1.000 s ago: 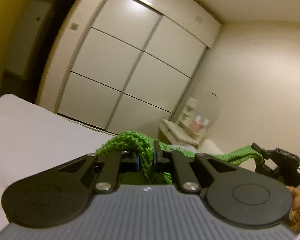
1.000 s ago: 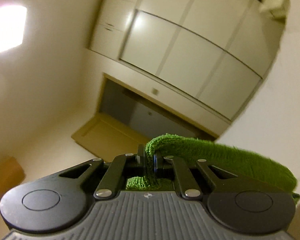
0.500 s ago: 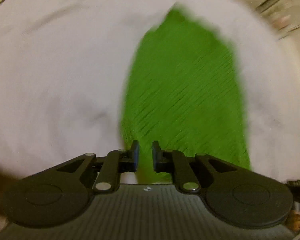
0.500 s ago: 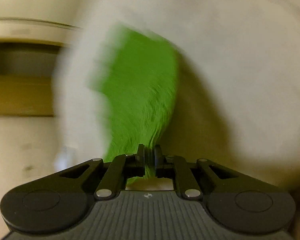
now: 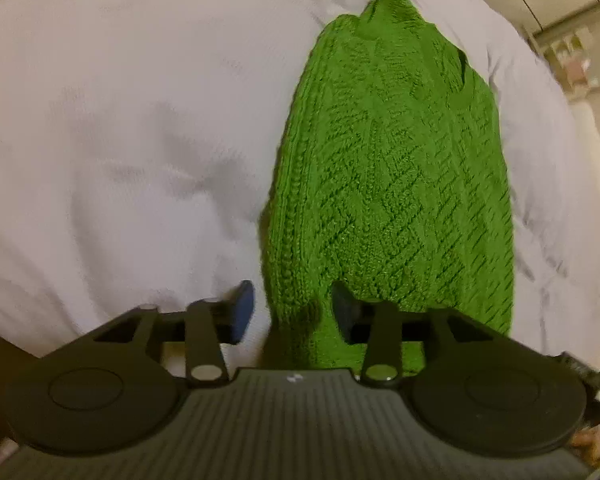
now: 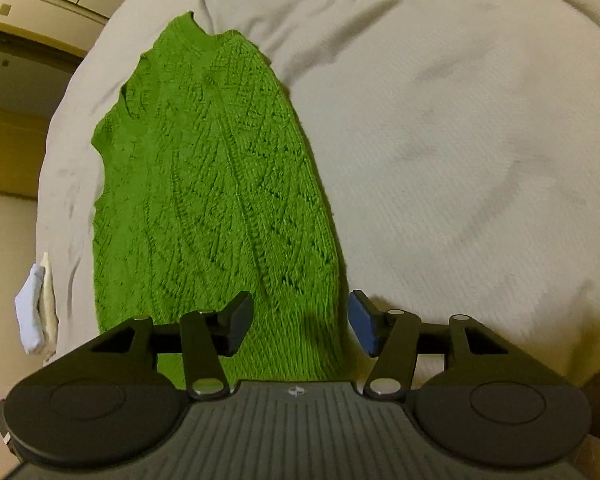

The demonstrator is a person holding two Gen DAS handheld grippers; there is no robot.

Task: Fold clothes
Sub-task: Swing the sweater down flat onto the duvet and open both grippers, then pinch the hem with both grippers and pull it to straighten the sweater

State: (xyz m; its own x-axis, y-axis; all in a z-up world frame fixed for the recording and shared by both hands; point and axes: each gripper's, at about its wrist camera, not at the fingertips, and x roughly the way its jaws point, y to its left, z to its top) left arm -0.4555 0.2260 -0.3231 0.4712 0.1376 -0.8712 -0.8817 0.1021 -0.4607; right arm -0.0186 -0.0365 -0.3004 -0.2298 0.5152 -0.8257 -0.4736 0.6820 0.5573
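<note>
A green knitted sweater (image 5: 392, 184) lies flat on a bed covered with a white sheet (image 5: 120, 120), stretched lengthwise away from both cameras. The left gripper (image 5: 292, 312) stands half wide over the sweater's near left corner; its jaws have just been opening, and the knit lies between them with neither pad pressing on it. The right gripper (image 6: 298, 324) is likewise half wide, its jaws just having opened, with the sweater's near right edge between them and untouched.

The left wrist view alone shows the sweater's left edge with its ribbed border, a wide stretch of rumpled sheet to the left of it, and, at the far right, a small blurred shelf (image 5: 572, 60) against the wall. The right wrist view alone shows the sweater (image 6: 212, 184) reaching close to the bed's left edge, where folded pale cloths (image 6: 34, 308) sit at the side of the mattress, and a yellowish wall and doorway beyond. To the right of the sweater in that view a broad, creased area of sheet (image 6: 480, 160) is free.

The sweater's far end narrows to a point near the bed's far edge.
</note>
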